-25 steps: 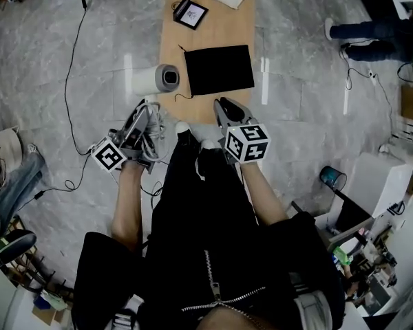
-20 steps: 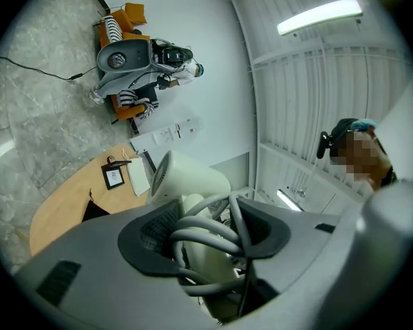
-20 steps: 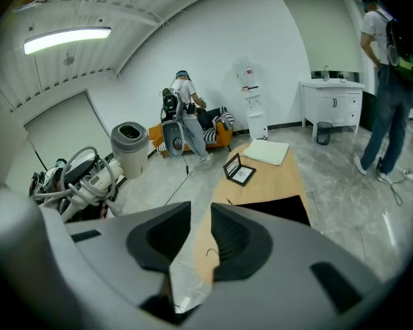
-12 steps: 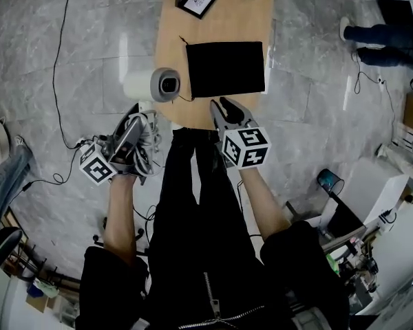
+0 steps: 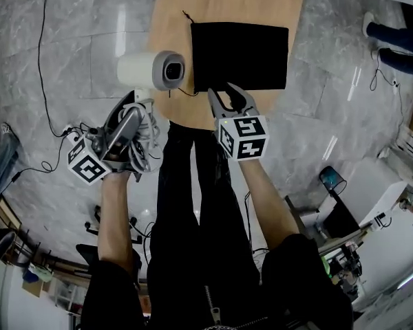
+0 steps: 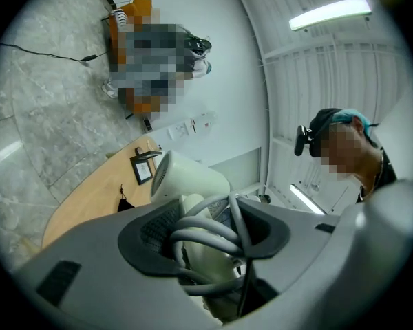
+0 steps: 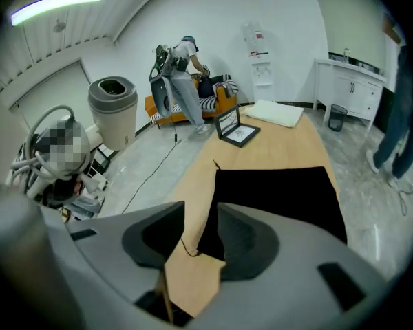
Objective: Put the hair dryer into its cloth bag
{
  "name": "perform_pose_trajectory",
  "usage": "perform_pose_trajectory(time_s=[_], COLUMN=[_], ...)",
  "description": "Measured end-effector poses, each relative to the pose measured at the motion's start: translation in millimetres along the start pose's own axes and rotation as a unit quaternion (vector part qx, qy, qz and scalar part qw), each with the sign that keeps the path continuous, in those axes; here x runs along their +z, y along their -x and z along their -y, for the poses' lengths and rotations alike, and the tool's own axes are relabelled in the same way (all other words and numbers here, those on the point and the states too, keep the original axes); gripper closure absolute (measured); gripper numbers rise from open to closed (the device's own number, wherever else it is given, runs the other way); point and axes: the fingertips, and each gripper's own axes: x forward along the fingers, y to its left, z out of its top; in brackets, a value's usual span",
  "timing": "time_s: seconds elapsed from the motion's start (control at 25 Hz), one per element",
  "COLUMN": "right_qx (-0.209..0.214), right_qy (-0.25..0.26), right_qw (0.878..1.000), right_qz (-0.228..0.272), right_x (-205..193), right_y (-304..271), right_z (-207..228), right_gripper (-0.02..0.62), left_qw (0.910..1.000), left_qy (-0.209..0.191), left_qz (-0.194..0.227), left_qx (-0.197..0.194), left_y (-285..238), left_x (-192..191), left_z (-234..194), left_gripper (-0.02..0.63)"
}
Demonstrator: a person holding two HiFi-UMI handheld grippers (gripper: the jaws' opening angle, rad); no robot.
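Observation:
The white hair dryer [image 5: 151,70] hangs off the wooden table's [image 5: 172,19] near left corner, its nozzle end towards me. My left gripper [image 5: 133,119] is shut on its handle, which has the grey cord wound round it; in the left gripper view the hair dryer [image 6: 190,177] fills the jaws. The black cloth bag [image 5: 239,55] lies flat on the table. My right gripper [image 5: 226,96] hovers at the bag's near left corner. Its jaws have just been opening and stand open with nothing between them. In the right gripper view the bag [image 7: 272,198] lies just beyond that gripper [image 7: 196,236].
A framed picture [image 7: 235,126] and a white folded sheet [image 7: 275,112] lie at the table's far end. A grey bin [image 7: 113,108] stands on the marble floor to the left. Cables trail over the floor [image 5: 48,81]. A person's legs [image 5: 396,40] stand at the far right.
Both grippers have come down and forward to the table's near edge. The right jaws have widened and now reach the bag's near corner. The hair dryer is still held.

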Motion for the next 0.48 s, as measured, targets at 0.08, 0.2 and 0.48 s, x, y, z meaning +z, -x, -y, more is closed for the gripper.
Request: perform_pose_trajectory(time_s=[0.08, 0.2, 0.48], right_qx=[-0.004, -0.002, -0.010], right_qy=[0.015, 0.030, 0.079], right_qw=[1.000, 0.999, 0.989], right_qz=[-0.017, -0.045, -0.124], right_x=[-16, -35, -74], right_y=[-20, -49, -106], right_z=[1, 3, 7], right_gripper=[0.449, 0.424, 0.396], left_qw=[0.9999, 0.9999, 0.9997], left_qy=[0.009, 0.011, 0.018], left_qz=[0.003, 0.008, 0.008], left_qx=[0.006, 0.010, 0.010], left_y=[5, 10, 26], left_x=[-5, -13, -30], left_z=[-17, -33, -52], left_gripper=[0.373, 0.373, 0.373])
